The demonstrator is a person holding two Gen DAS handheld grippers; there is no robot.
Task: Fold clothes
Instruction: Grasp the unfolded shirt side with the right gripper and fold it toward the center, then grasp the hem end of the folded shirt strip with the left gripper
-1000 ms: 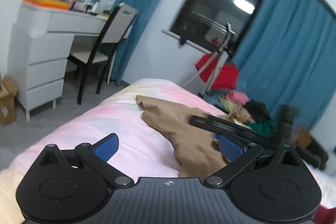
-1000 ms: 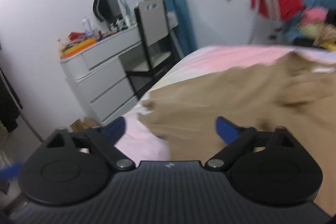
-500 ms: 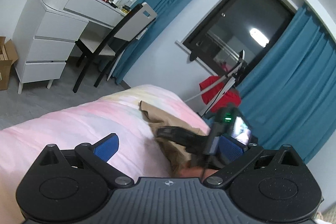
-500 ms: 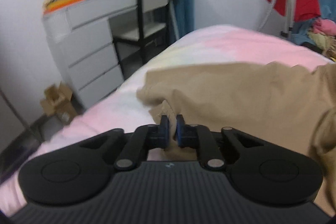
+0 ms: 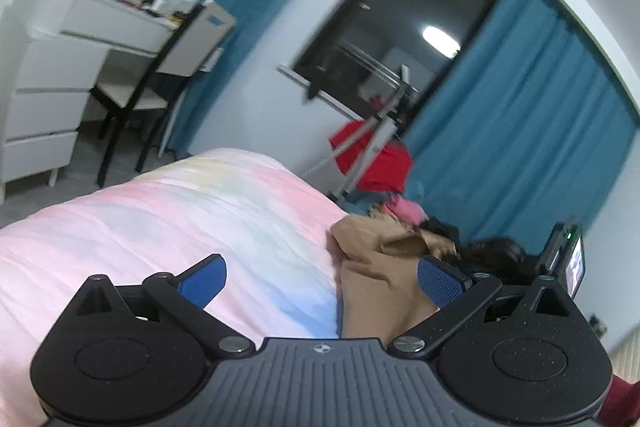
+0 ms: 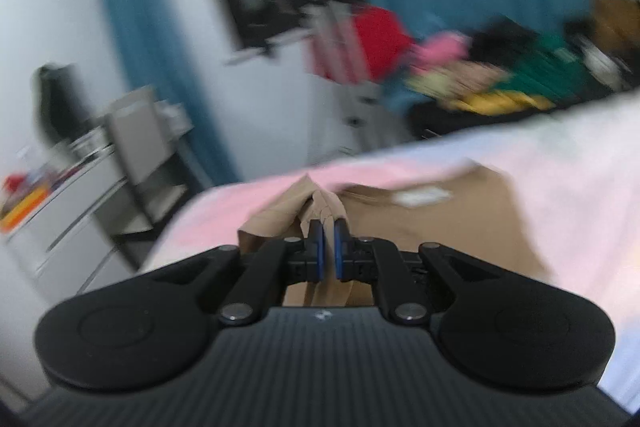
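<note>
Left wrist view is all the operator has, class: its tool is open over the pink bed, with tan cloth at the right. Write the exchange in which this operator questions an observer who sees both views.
Operator: Is the right tool gripping anything?
Observer: Yes. The right tool is shut on a bunched fold of the tan garment.
Operator: Does the garment carry a label?
Observer: A pale patch shows on the cloth past the pinch; blur hides whether it is a label.
Operator: What lies beyond the bed on that side?
Observer: A pile of clothes, with green, yellow and pink pieces.
Operator: And my left tool?
Observer: Open, holding nothing.
</note>
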